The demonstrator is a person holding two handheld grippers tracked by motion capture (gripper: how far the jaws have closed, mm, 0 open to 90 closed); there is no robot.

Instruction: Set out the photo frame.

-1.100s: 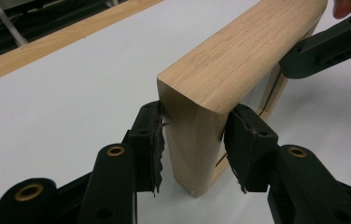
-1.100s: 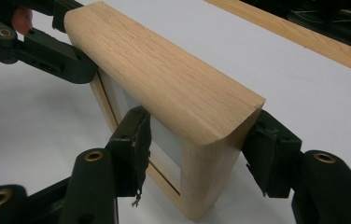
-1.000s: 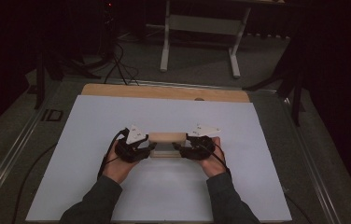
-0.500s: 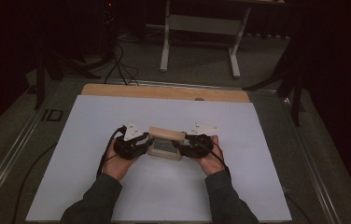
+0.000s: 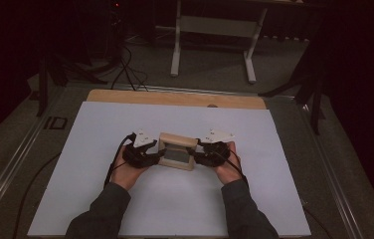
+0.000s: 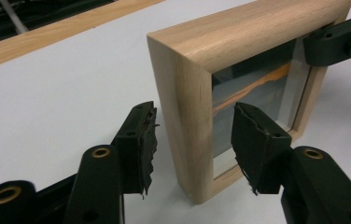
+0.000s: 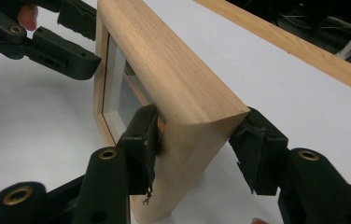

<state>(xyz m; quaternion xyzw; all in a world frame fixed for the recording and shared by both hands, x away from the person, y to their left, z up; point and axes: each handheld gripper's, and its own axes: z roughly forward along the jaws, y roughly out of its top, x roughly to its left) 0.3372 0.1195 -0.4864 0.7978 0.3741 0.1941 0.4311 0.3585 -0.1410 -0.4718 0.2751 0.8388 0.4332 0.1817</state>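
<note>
**Observer:** Near the middle of the white tabletop [image 5: 100, 149], somewhat closer to your edge than to the far wooden strip [image 5: 175, 98], the wooden picture frame [image 5: 177, 151] stands upright on its lower edge, its glazed face turned toward you.

**Recorder:** Noted. Left gripper [image 6: 193, 142]?

**Observer:** Your left gripper straddles the frame's left upright. Its jaws have just been opening, and in the left gripper view there is bare gap between each pad and the wood (one pad behind the frame, one before the glass). So: released, with the frame's side between the jaws but not pressed.

**Recorder:** And the right gripper [image 7: 197, 137]?

**Observer:** Your right gripper is at the frame's right end. Its jaws have just been closing, and in the right gripper view the pads [image 7: 146, 140] sit against the front and back faces at the end of the frame. So: grasping the frame.

**Recorder:** Hands?

**Observer:** In the high view your left hand [image 5: 128, 167] and right hand [image 5: 225, 162] sit level with each other on either side of the frame, forearms coming in from the near edge. A grey plate tops each gripper.

**Recorder:** Frame tilt?

**Observer:** It reads upright; any slight lean, I cannot tell.
</note>
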